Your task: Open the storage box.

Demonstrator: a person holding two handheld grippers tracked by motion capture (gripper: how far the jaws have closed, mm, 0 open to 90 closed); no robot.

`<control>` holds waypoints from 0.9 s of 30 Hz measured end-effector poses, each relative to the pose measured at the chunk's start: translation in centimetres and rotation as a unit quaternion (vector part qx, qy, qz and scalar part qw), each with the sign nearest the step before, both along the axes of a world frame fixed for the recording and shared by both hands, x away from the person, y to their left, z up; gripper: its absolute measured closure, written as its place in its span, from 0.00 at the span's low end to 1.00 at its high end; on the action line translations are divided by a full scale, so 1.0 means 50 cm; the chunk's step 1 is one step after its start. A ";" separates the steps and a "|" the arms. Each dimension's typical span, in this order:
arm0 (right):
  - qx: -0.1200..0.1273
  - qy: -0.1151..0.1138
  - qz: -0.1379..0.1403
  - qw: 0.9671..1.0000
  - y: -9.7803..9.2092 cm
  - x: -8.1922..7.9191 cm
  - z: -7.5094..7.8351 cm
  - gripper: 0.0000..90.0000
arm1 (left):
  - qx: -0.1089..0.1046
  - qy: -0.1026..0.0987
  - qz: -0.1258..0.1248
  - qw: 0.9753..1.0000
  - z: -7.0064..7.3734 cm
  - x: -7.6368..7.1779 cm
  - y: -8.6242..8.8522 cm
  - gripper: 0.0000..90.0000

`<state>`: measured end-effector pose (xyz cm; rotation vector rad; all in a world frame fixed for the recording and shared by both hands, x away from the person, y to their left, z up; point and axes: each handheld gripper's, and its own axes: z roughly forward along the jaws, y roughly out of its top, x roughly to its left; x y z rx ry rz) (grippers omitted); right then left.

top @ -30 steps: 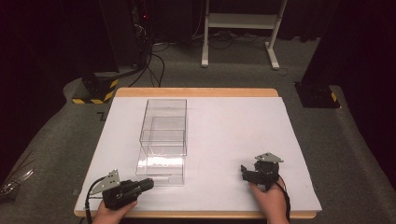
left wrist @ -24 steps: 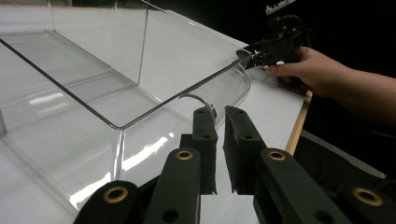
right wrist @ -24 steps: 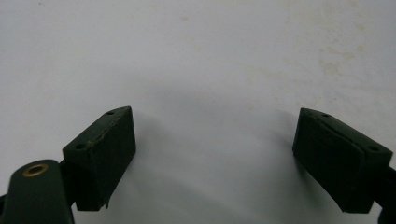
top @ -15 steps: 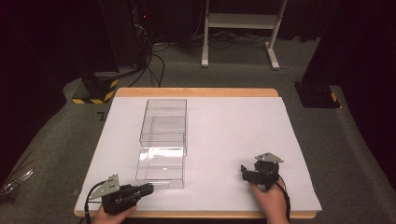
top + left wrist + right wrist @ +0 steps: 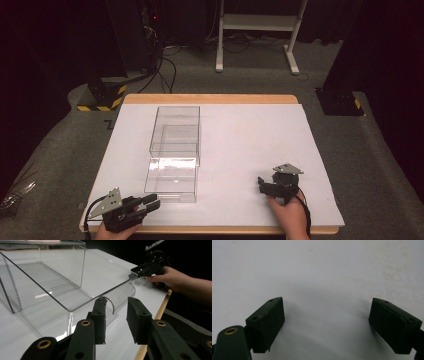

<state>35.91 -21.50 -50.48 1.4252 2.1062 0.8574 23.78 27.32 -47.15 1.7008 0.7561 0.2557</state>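
The clear box is laid lengthwise away from the person, left of centre on the white table. Its near end is approached by the left gripper, jaws parted and empty; the right gripper is held wide open, well apart.

Left hand running off the near edge of the high view, wrist and forearm cut away. Clear box extending past the left and far edges of the left gripper view. Right gripper showing jaw ends alone in its own view, bodies cropped at the near edge.
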 end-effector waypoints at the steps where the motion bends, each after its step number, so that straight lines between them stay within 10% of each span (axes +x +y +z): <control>1: 0.000 0.000 0.000 1.000 0.000 0.000 0.000 0.15 | -0.001 -0.002 0.005 1.000 0.003 -0.003 0.004 0.76; 20: -0.001 0.000 0.001 1.000 0.000 0.000 0.000 0.15 | -0.011 -0.034 0.129 0.991 0.039 0.044 0.100 0.72; 27: -0.001 0.000 0.001 1.000 0.000 0.000 0.000 0.15 | 0.024 -0.011 0.206 0.978 0.022 0.101 0.137 0.65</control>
